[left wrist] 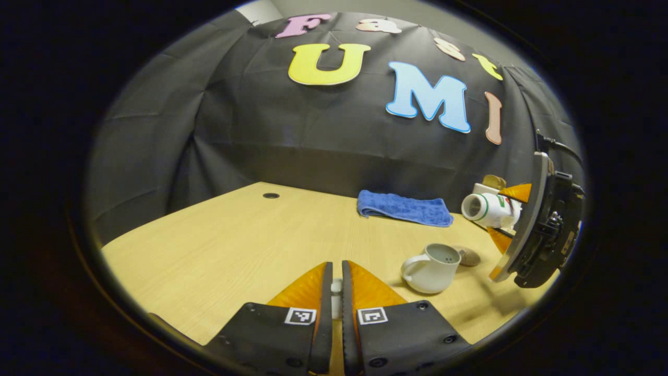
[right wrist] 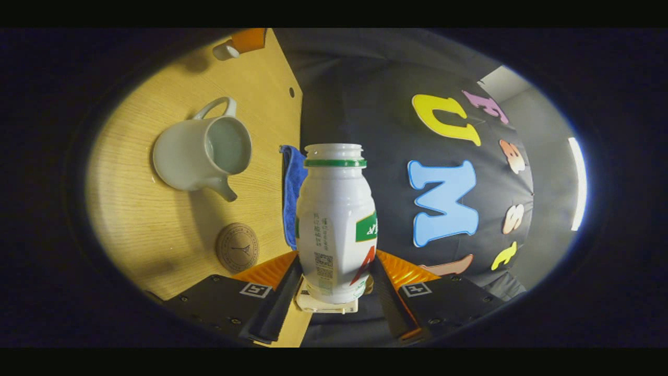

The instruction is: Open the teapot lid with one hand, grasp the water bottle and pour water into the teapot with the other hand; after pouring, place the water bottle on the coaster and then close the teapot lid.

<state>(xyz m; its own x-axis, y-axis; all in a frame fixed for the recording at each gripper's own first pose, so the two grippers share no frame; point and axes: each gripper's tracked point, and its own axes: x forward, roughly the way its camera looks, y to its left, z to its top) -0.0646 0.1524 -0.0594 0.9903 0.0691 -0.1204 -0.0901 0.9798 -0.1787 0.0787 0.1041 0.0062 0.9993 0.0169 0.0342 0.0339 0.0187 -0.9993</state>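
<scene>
You are pouring now: right gripper (right wrist: 334,292) clamping bottle (right wrist: 335,219) by base, fingers pressing both sides, bottle lying near horizontal, long axis sideways, mouth pointing toward teapot (left wrist: 432,267). Teapot sitting open near table (left wrist: 219,250) right edge, handle away from bottle, coaster (right wrist: 237,247) just beside it. Left gripper (left wrist: 336,292) nearly closed, pinching small white piece, probably lid (left wrist: 336,298). Next: you should be righting bottle, lowering onto coaster.

At right of frame the right gripper (left wrist: 505,215) is tilting the water bottle (left wrist: 489,209) above the teapot (left wrist: 431,268) — lid off, sitting on the counter (left wrist: 224,256).
</scene>
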